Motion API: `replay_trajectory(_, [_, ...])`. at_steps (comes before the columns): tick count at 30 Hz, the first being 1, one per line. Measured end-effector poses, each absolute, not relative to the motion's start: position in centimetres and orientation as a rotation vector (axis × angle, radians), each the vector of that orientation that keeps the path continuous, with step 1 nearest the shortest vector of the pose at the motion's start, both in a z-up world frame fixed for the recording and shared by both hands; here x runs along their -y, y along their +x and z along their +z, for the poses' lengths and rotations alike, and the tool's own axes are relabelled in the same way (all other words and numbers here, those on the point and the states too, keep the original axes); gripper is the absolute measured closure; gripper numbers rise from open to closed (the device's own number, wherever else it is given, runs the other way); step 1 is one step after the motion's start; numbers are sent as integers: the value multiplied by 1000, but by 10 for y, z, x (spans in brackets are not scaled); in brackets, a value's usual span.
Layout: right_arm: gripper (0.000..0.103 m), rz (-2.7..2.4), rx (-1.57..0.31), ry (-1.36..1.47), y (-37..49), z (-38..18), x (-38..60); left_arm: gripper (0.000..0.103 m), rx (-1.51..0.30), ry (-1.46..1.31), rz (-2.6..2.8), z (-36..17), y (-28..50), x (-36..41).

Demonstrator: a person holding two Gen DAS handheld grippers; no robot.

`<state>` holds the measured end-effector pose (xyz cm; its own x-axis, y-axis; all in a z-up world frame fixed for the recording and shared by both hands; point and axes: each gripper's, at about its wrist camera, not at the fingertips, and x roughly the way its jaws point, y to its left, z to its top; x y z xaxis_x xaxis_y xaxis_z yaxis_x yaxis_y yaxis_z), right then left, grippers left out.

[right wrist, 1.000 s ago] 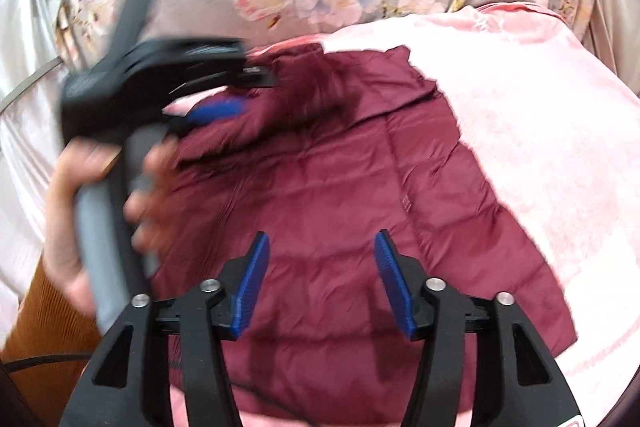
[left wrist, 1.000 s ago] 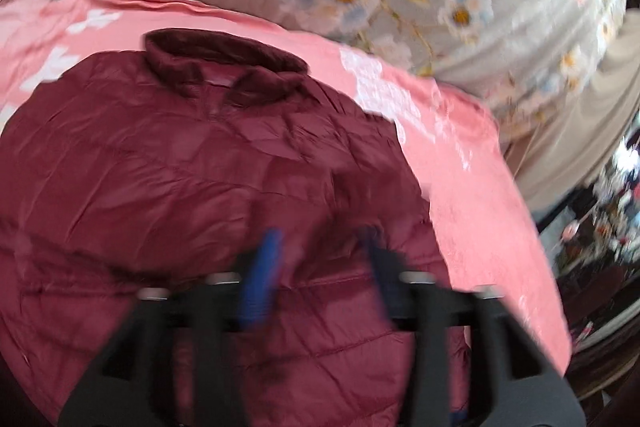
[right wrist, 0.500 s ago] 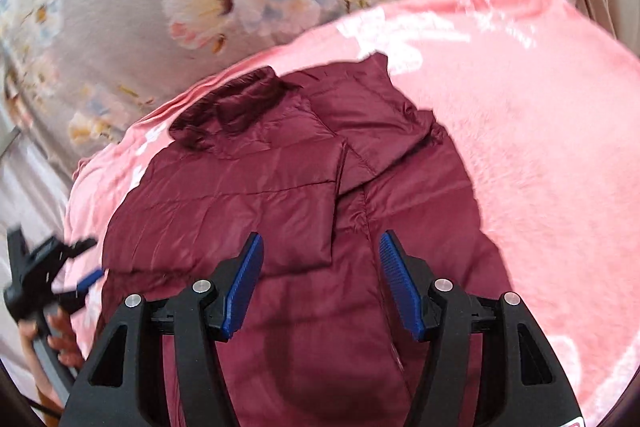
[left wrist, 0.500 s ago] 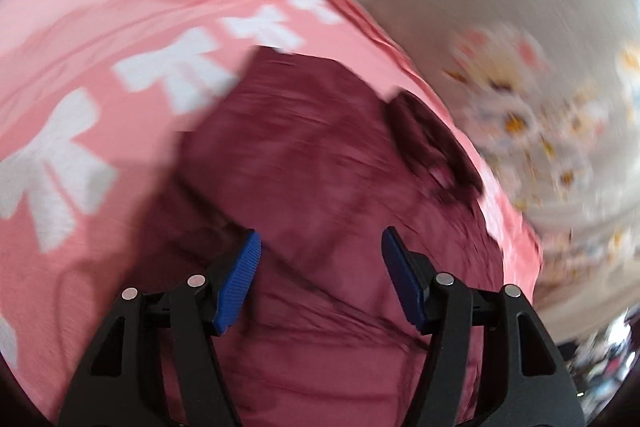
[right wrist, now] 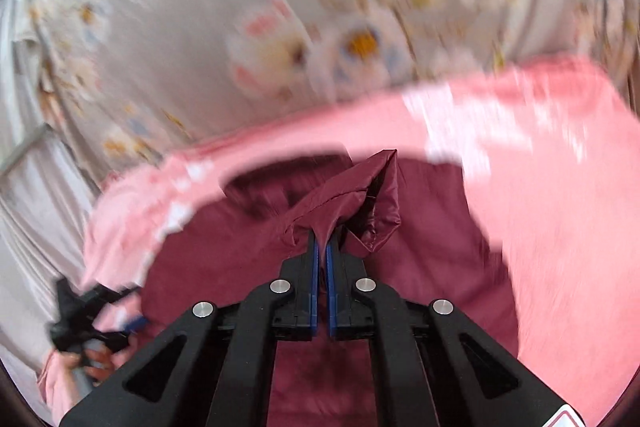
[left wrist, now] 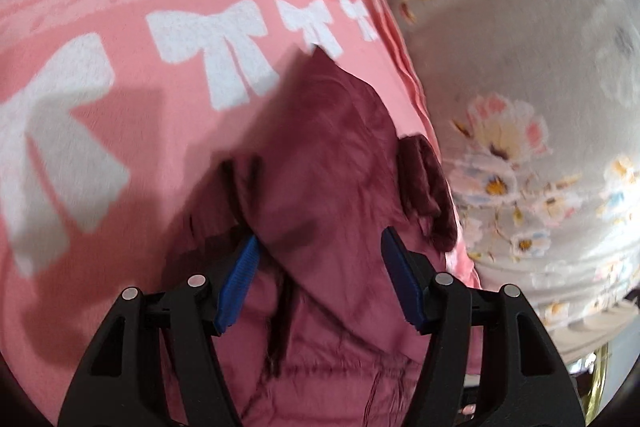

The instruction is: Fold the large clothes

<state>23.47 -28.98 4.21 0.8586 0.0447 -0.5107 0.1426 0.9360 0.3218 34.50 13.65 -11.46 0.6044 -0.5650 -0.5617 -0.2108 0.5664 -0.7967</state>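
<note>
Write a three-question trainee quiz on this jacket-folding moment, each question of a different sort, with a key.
1. True or false: the right gripper is shut on a fold of the maroon jacket.
2. The left gripper is: A) shut on the collar; B) open over the jacket; C) out of view.
3. Fill in: the jacket lies on a pink ____ printed with white bows.

Key: 1 true; 2 B; 3 blanket.

Bare pink blanket (right wrist: 560,247) lies clear toward the bed's right edge; the flowered curtain (right wrist: 280,7) blocks its far edge, past the maroon jacket (right wrist: 420,259).
</note>
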Motion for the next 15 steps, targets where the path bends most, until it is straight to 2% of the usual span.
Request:
replay_trajectory(6, [100, -1, -471, 304, 243, 98, 288, 44, -952, -1036, -231, -124, 361, -138])
replay_trajectory(8, [100, -7, -454, 275, 241, 107, 289, 49, -953, -1015, -200, -124, 364, -139])
replay_trajectory(11, [100, -29, -465, 263, 239, 101, 297, 66, -917, -948, -133, -118, 366, -146])
replay_trajectory(12, [100, -40, -482, 264, 239, 94, 301, 75, -911, -930, -121, -117, 367, -147])
replay_trajectory(14, [100, -63, -531, 266, 244, 71, 307, 86, -923, -887, -122, -116, 370, -146])
replay_trajectory(15, [100, -70, -555, 267, 246, 58, 310, 96, -924, -867, -119, -116, 371, -146])
